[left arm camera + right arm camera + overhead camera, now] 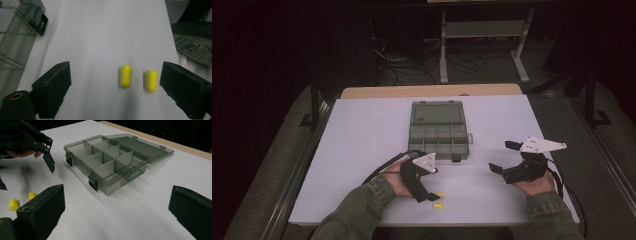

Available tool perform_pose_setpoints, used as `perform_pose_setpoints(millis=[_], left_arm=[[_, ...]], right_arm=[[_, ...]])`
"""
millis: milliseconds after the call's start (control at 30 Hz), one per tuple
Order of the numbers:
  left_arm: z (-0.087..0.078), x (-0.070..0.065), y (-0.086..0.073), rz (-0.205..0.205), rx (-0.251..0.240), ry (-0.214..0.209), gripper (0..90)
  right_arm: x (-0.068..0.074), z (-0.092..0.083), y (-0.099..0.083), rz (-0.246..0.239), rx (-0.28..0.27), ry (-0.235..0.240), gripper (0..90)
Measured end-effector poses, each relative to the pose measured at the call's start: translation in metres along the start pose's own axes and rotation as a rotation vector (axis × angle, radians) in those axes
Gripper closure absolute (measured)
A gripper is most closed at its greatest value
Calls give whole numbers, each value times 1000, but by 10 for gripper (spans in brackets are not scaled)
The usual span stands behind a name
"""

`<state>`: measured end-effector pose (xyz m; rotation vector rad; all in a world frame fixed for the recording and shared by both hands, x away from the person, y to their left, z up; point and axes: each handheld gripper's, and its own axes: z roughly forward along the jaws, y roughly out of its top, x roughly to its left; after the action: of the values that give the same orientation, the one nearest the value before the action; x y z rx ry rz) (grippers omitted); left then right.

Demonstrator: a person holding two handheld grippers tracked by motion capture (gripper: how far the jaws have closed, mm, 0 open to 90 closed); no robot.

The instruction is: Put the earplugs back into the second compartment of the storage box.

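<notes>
Two yellow earplugs lie side by side on the white surface (362,150), just apart from each other, at about 6 o'clock from the organiser box (438,131) and near the person's edge. In the left gripper view both sit between the left gripper (115,85)'s fingers: one earplug (125,76) near the middle, the other earplug (151,80) just beside the finger at 3 o'clock. The fingers stand wide apart and press on nothing; neither plug is touched.

By their look the plugs are foam: very light, soft and squashy, likely to roll on their rounded sides and to skid away if nudged by one finger alone. A grip across the short width of the barrel, near its middle, with both fingers meeting it together, should hold; a gentle squeeze will do, since foam gives and springs back. With two plugs in the gap, closing now risks pinching both or pushing one off, so centring on a single plug seems wise.

The box is clear grey plastic with its lid (140,145) laid flat open at 12 o'clock and two dark latches on the near wall. Its compartments, split by thin dividers, all look empty.

The right gripper (502,157) rests at 3 o'clock of the box, fingers spread and holding nothing
</notes>
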<state>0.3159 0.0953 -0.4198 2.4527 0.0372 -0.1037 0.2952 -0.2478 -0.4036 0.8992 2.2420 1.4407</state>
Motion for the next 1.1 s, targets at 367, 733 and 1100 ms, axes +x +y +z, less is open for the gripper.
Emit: perform_pose_setpoints(millis=[367,733,1100], left_arm=[[8,2,4,19,-10,-35,299],[15,-1,5,76,25,-74,562],[20,0,3,86,69,-105,782]], right_arm=[[0,0,-1,1,3,6,2],[1,0,-2,0,6,0,2],[1,-2,-2,-3,3,-7,2]])
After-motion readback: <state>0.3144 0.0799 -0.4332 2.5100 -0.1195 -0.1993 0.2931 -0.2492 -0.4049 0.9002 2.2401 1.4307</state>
